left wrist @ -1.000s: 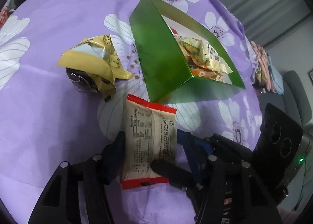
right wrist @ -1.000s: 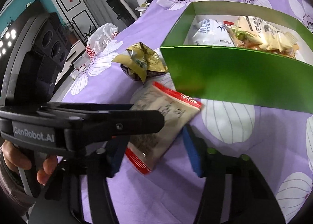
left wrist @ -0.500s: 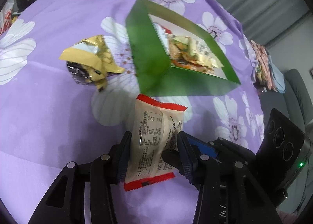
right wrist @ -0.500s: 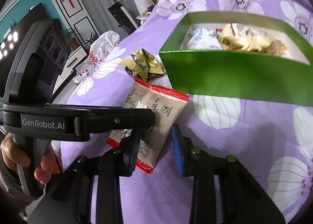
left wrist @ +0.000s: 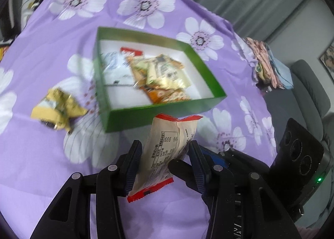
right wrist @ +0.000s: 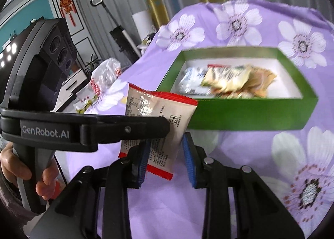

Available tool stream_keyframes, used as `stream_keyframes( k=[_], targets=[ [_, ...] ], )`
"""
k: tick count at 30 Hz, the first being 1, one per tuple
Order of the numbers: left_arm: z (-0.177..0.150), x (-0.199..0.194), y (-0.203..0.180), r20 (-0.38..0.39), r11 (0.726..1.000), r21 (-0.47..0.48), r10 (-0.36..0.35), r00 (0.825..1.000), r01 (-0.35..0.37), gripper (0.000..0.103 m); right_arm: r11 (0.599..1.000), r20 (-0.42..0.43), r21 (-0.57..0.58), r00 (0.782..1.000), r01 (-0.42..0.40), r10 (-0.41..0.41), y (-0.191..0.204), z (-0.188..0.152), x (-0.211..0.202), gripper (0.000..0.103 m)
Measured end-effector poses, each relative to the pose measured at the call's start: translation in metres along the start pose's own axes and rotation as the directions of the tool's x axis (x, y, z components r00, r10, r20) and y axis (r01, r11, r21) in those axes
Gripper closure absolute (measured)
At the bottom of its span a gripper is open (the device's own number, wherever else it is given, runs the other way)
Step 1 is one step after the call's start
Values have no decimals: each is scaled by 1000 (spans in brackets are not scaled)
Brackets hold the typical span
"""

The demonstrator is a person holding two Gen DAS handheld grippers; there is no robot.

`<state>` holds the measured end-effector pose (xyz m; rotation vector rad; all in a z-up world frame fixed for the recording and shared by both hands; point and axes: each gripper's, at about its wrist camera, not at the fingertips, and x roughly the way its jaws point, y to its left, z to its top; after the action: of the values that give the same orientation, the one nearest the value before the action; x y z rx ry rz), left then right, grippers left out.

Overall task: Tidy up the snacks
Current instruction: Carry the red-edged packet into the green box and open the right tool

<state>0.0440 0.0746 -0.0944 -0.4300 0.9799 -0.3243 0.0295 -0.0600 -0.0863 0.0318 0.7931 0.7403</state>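
Note:
A beige snack packet with red ends [left wrist: 165,151] hangs in the air, pinched from both sides. My left gripper [left wrist: 165,159] is shut on it; my right gripper [right wrist: 166,155] also closes around the same packet [right wrist: 158,120]. A green box [left wrist: 133,117] with a white floor lies just beyond, holding several snack packets [left wrist: 158,74]; it also shows in the right wrist view [right wrist: 240,115]. A crumpled yellow wrapper [left wrist: 56,109] lies on the cloth left of the box.
The table is covered by a purple cloth with white flowers [left wrist: 52,165]. A white plastic bag [right wrist: 106,76] lies at the table's far left edge. A pile of fabric [left wrist: 265,65] sits on a grey chair at the right.
The packet was lying flat on the cloth between the fingers. Both grippers have closed on it and lifted it off the cloth, and the views have risen above the box.

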Motion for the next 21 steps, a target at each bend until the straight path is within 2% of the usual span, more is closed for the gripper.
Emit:
stream_keyframes(
  k=[13, 21],
  targets=[
    [59, 10, -49, 40, 994, 85, -67, 997, 63, 56, 996, 128, 6, 988, 88, -88, -38, 47, -30, 71],
    [93, 25, -63, 46, 991, 111, -80, 996, 75, 56, 993, 172, 11, 978, 115, -115, -61, 73, -28, 71]
  ],
)
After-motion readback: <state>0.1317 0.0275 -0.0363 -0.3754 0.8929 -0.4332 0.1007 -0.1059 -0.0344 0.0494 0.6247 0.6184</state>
